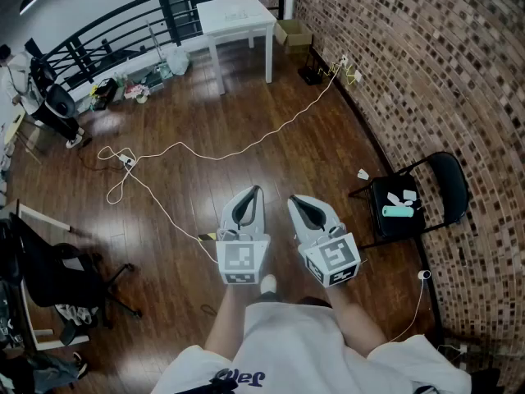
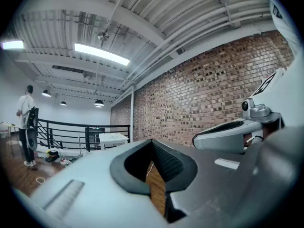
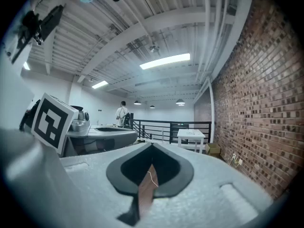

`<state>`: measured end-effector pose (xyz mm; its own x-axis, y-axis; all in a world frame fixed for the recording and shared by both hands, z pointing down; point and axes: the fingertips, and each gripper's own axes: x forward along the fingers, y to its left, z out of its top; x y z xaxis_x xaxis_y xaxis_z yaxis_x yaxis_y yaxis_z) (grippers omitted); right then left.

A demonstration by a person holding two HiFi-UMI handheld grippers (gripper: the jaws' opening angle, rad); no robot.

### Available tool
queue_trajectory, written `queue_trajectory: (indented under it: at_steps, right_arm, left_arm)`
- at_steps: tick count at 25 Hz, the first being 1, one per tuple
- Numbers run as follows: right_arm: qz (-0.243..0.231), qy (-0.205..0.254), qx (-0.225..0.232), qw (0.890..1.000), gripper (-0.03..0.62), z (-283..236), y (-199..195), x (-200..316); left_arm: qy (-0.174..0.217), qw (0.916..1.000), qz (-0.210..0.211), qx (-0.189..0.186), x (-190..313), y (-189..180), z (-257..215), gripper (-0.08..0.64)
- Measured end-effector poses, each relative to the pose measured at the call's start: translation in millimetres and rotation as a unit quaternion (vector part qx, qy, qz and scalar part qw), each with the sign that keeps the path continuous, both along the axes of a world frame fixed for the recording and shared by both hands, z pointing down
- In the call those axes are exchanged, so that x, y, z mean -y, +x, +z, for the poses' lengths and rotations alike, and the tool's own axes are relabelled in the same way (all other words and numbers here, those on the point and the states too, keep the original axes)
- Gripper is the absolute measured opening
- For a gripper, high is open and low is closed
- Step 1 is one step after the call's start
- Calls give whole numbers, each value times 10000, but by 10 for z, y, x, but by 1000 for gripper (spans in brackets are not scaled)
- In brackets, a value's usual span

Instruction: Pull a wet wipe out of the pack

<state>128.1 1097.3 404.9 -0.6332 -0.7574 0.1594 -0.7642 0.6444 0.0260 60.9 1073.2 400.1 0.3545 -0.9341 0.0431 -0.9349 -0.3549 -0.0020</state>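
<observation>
On a chair (image 1: 449, 184) rightward, the likely pack (image 1: 399, 212) is lying nearer the right gripper (image 1: 294, 199) than the left gripper (image 1: 255, 190), both jaws closed, empty.

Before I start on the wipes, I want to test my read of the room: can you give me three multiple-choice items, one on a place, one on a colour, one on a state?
1. Where does the black folding chair stand?
A) by the brick wall
B) mid-room
C) at the far end

2. What colour is the table at the far end?
A) black
B) white
C) red

3. How do the jaws of the right hand-held gripper stand?
A) wide apart
B) closed on a wipe
C) closed, nothing between

Answers:
1 A, it sits right next to the bricks.
2 B, top and legs are white.
3 C, the tips meet and nothing is held.
</observation>
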Motion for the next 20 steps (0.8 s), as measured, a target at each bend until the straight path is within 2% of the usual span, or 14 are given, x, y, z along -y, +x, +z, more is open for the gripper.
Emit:
queue_trajectory:
  at_steps: [4, 9, 15, 20]
  right_arm:
    - [45, -129, -90, 9999, -8, 114, -213, 375]
    - [39, -176, -95, 9998, -8, 175, -268, 848]
    - [-190, -313, -22, 9993, -8, 349, -229, 1541]
    - [-410, -108, 230, 9988, -8, 207, -150, 2417]
  left_arm:
    - [-106, 9999, 52, -3, 352, -228, 99, 12]
    - [-173, 9998, 107, -32, 751, -261, 211, 12]
    - [-294, 9995, -84, 1, 1427, -187, 358, 12]
    - [-178, 9994, -280, 124, 2249, -78, 276, 12]
